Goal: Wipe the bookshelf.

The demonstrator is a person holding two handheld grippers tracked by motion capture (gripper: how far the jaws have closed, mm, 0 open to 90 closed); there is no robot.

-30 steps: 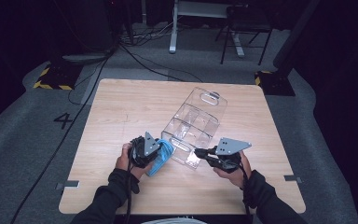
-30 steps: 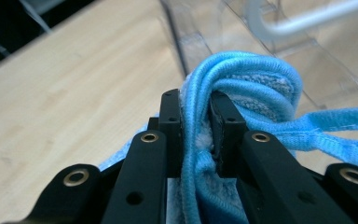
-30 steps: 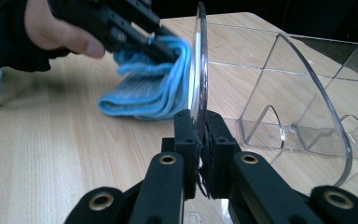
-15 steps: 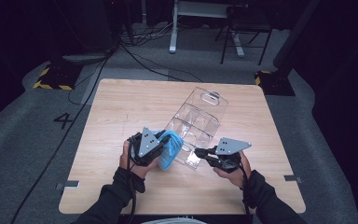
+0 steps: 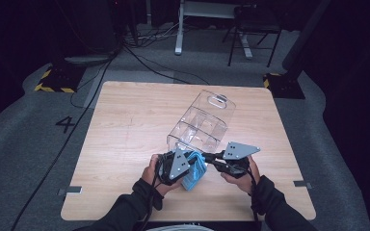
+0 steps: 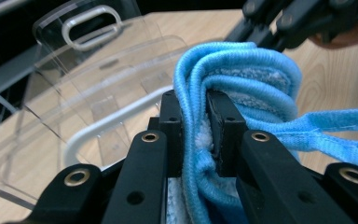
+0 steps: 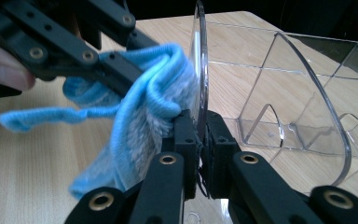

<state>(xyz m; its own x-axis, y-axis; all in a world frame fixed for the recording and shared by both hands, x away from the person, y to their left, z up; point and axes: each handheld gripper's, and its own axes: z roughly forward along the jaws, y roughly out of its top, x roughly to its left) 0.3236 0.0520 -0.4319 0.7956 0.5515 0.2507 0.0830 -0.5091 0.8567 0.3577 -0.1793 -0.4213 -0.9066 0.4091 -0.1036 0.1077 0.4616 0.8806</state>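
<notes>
**Cloth against the clear box, both grippers clamped**

Your left gripper [image 5: 189,161] is closed tight on the blue cloth [image 5: 195,171]. In the left gripper view the jaws pinch the folded, corded edge of the cloth [image 6: 223,88] between them, with the fluffy side bulging out toward 2 o'clock and a loose strip trailing off to 3 o'clock.

Your right gripper [image 5: 211,156] is closed on the clear plastic box [image 5: 204,122]. In the right gripper view its jaws grip a thin, curved clear wall of the box [image 7: 200,70] edge-on, and the cloth [image 7: 144,116] lies pressed against that wall from the 9 o'clock side.

From the high view, the box sits on the wooden table [image 5: 125,125] a little past centre toward 1 o'clock, its handle cut-out at the far end and its dividers visible through the walls. The cloth hangs at the box's near end, at about 6 o'clock on the table, between your two hands. Your left hand [image 5: 153,171] and right hand [image 5: 243,175] sit close together near the table's front edge, the grippers' tips almost meeting at the cloth.
</notes>
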